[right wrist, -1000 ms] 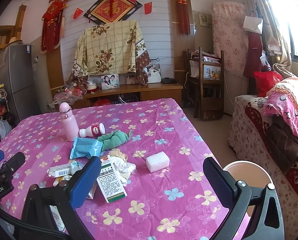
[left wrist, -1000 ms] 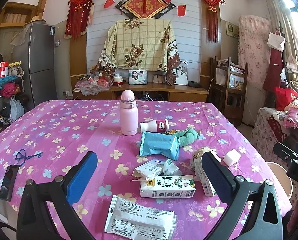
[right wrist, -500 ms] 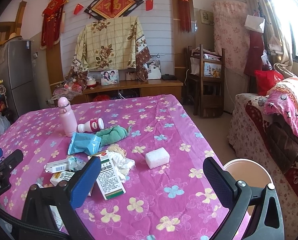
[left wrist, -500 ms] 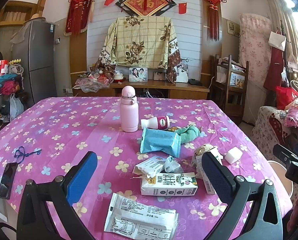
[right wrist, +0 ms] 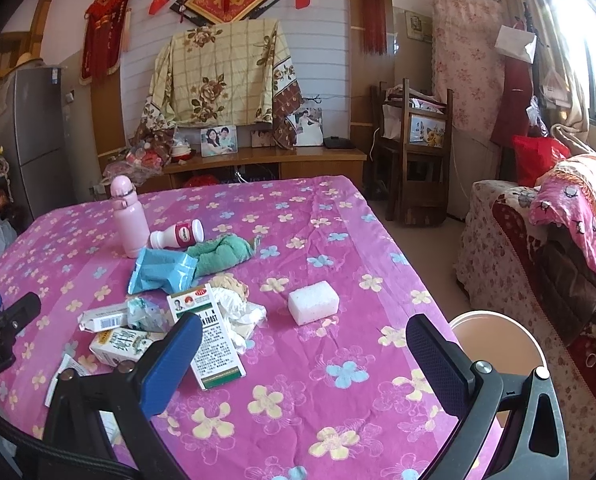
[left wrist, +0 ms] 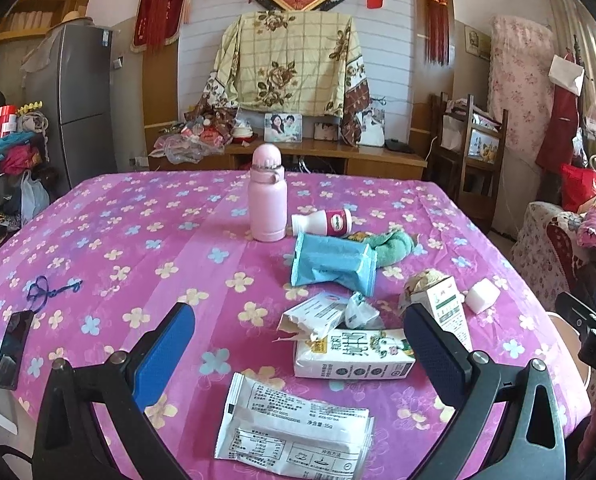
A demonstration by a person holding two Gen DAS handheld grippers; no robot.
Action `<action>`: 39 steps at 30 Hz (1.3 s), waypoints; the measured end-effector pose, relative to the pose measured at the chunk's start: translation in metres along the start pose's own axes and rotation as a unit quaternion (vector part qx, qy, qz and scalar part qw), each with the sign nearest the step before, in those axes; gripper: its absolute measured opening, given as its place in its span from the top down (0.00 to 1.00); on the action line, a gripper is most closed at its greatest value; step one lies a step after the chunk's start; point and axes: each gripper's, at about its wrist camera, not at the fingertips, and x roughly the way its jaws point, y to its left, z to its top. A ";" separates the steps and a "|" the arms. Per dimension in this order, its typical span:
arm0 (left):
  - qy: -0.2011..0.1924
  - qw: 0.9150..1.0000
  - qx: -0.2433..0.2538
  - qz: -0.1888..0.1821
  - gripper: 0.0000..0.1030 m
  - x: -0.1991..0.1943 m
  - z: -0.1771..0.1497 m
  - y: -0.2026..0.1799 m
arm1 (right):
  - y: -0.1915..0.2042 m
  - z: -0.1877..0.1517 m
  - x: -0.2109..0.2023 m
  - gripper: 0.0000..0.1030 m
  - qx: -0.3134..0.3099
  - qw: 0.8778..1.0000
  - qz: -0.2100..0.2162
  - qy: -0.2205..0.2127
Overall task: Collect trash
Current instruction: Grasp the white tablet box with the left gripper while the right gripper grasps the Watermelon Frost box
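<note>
Trash lies scattered on a table with a pink flowered cloth. A milk carton, a white wrapper, a torn small box, a blue pouch and a green-and-white box sit near my left gripper, which hovers open above them. My right gripper is open over the cloth, with the green-and-white box, crumpled tissue and a white sponge block ahead. A round bin stands beside the table at the right.
A pink flask stands upright mid-table, a small yoghurt bottle lies beside it, and a green cloth is bunched nearby. A phone lies at the left edge. A covered sofa and a wooden chair stand to the right.
Both grippers have drifted slightly forward and up over the table, so the trash sits a little lower in view. Nothing was grasped or moved.
</note>
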 end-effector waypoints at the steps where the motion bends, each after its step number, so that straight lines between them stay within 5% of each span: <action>1: 0.005 1.000 0.002 -0.001 0.00 0.002 -0.001 0.001 | 0.000 0.000 0.002 0.00 -0.002 1.000 0.002 0.002; 14: 0.082 0.995 0.042 -0.027 0.00 0.034 -0.017 0.008 | 0.018 -0.015 0.054 0.00 -0.030 0.993 0.077 0.088; 23: 0.130 0.989 0.040 -0.055 0.00 0.077 0.010 0.020 | 0.040 -0.018 0.093 0.00 -0.032 0.977 0.152 0.146; 33: 0.222 0.962 0.105 -0.118 0.00 0.141 0.024 0.000 | 0.055 -0.015 0.124 0.00 -0.053 0.965 0.179 0.183; 39: 0.251 0.950 0.148 -0.110 0.07 0.170 0.020 -0.008 | 0.062 -0.017 0.145 0.00 -0.064 0.964 0.168 0.197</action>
